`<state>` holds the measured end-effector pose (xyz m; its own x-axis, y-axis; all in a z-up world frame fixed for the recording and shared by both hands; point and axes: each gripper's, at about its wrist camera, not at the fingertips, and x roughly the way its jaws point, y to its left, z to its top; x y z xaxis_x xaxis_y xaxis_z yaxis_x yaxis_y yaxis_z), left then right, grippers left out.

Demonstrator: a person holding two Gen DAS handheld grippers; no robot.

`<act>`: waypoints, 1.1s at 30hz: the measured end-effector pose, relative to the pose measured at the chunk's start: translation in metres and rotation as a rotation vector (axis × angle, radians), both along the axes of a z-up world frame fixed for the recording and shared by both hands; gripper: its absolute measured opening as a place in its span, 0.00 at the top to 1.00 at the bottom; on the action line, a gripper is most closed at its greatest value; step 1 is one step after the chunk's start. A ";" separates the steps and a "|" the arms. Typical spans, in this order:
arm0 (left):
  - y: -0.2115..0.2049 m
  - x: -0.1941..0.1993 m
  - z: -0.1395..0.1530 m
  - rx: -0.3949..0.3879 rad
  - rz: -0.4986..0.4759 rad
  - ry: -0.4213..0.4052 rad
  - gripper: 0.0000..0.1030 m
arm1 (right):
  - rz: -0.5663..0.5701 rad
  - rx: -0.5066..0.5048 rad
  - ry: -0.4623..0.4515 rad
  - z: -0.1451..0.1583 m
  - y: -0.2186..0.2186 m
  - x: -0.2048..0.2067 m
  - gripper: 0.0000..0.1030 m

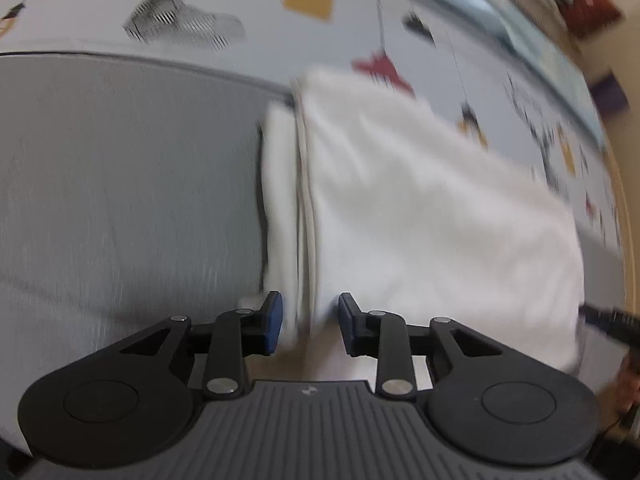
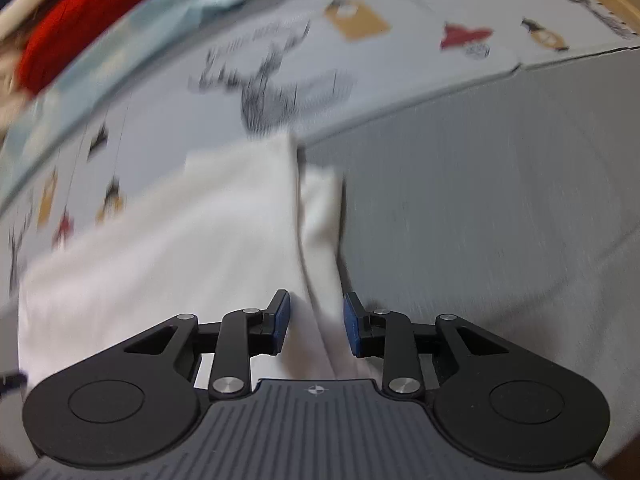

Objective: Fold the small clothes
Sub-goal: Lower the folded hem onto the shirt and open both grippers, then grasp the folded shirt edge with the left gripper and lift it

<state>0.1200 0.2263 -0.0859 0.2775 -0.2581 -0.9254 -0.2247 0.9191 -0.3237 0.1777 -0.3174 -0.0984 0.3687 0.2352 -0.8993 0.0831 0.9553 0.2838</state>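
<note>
A white garment [image 1: 420,208] lies folded on the bed, with a hemmed edge running toward me. My left gripper [image 1: 310,322] is open, its blue pads either side of the garment's near edge, with cloth lying loose between them. In the right wrist view the same white garment [image 2: 180,248] spreads to the left. My right gripper [image 2: 316,324] is open too, with a fold of the cloth passing loose between its blue pads. Both views are motion-blurred.
A grey cloth [image 1: 120,184] covers the bed beside the garment, also in the right wrist view [image 2: 500,200]. A printed sheet with deer and tag motifs [image 1: 304,0] lies beyond. A red item [image 2: 96,12] sits past the bed's far edge.
</note>
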 end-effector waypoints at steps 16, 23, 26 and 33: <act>-0.004 -0.071 0.021 0.077 -0.115 -0.038 0.96 | 0.021 0.032 -0.016 0.028 -0.024 -0.065 0.93; -0.016 -0.070 0.004 0.145 -0.190 0.076 0.92 | 0.104 -0.128 0.140 0.008 -0.001 -0.059 0.92; -0.007 -0.065 0.017 0.130 -0.119 -0.001 0.91 | 0.083 -0.145 0.005 0.030 0.002 -0.056 0.87; -0.014 -0.049 0.035 0.073 -0.085 -0.146 0.91 | 0.124 -0.069 -0.053 0.034 0.015 -0.048 0.85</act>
